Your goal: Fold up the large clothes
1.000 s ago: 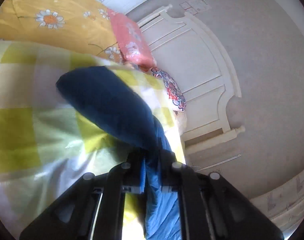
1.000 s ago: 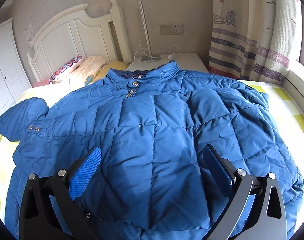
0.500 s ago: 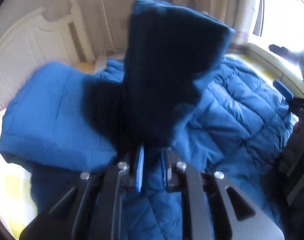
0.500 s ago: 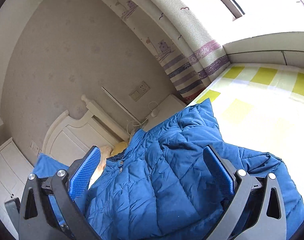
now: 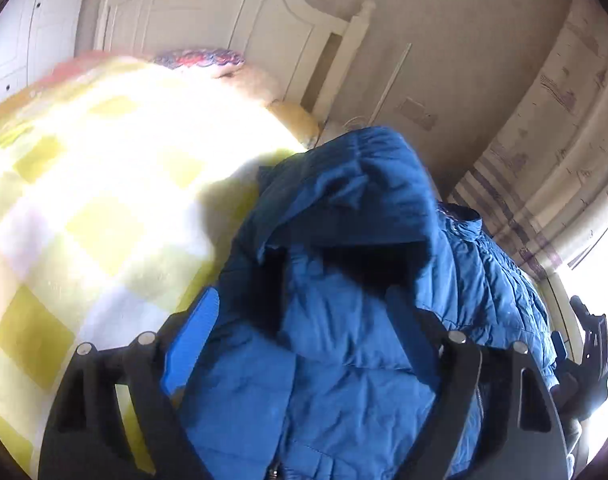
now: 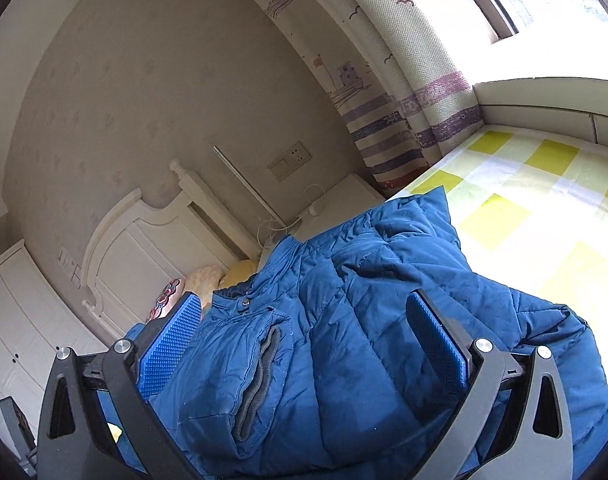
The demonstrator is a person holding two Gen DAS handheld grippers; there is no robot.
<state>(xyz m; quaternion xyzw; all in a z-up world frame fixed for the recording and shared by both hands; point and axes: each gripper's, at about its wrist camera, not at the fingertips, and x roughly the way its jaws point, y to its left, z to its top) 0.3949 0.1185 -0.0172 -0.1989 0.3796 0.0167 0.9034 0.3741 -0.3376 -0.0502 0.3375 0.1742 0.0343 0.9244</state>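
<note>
The jacket (image 5: 343,320) is seen heaped between the spread fingers of the left claw (image 5: 300,320); nothing is pinched. The right claw (image 6: 304,344) is likewise spread over it. A checked bedspread (image 5: 84,208) lies at nine o'clock, a headboard (image 5: 208,12) at twelve.

Home bedroom, white headboard (image 6: 144,248), checked bedspread (image 6: 535,208), patterned curtain (image 6: 387,92)
</note>
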